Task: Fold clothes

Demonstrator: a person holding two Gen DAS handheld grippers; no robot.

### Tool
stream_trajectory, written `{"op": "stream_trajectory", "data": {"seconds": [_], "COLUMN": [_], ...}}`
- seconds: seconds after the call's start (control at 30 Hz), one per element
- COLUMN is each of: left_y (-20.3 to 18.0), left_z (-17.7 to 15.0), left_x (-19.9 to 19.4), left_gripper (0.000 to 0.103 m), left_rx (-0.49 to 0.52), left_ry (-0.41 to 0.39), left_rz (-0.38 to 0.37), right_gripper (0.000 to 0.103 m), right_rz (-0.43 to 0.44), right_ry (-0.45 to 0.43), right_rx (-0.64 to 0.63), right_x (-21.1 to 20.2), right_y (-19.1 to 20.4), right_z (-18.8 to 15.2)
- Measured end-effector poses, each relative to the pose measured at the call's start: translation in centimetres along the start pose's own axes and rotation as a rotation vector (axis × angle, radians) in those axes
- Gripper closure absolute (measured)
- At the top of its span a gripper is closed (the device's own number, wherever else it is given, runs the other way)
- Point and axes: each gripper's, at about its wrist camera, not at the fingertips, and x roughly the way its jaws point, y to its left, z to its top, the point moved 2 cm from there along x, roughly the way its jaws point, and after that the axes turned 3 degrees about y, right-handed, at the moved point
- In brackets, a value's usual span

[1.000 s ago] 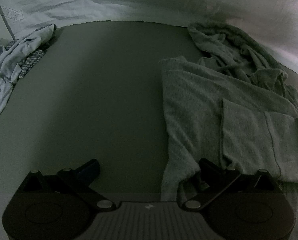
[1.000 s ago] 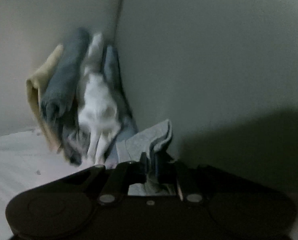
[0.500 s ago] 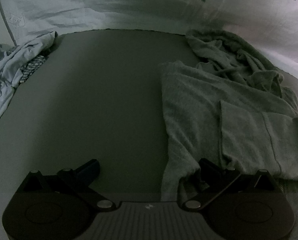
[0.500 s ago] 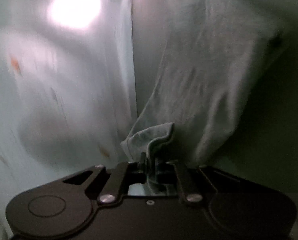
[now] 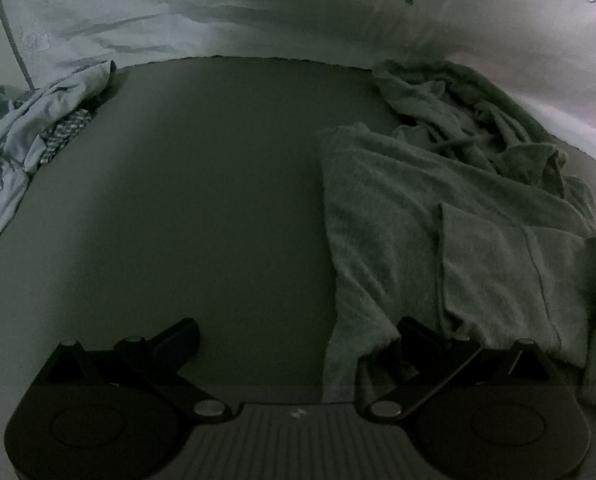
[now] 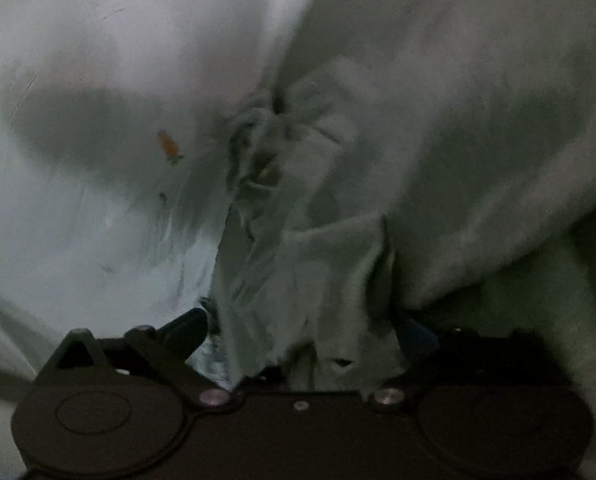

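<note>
The right claw was opening, its jaws wide apart, with the grey garment lying loose between them and no longer pinched. The left claw also stood apart; its right finger rested on the garment's near edge but clamped nothing.

The risk, as I judge it, was that the released cloth would fall in a heap, because no claw held it, and the fold would lose its line. A finger could also catch the loose hem when it drew away.

The garment lay on the right part of the dark mat on the bed, partly flat, and crumpled at its far end. It looked soft, thick and limp.
</note>
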Motion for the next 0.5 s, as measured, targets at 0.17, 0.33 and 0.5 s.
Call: {"op": "stream_trajectory", "data": {"seconds": [0.17, 0.33, 0.5], "left_y": [0.4, 1.1, -0.3], "left_z": [0.6, 0.7, 0.4], "left_x": [0.0, -1.5, -4.5], "left_gripper": [0.000, 0.000, 0.000], "left_rx": [-0.016, -0.055, 0.018], "left_ry": [0.066, 0.096, 0.026], "left_rz": [-0.007, -0.038, -0.067], "right_gripper": [0.000, 0.000, 0.000], "right_rz": [-0.212, -0.567, -0.812], "right_ry": [-0.175, -0.441, -0.392], "right_rx": [-0.323, -0.635, -0.837], "right_x": [-3.5, -6.9, -6.5], "right_y": [3.0, 2.5, -1.4], "right_z": [-0.3, -1.8, -2.6]}}
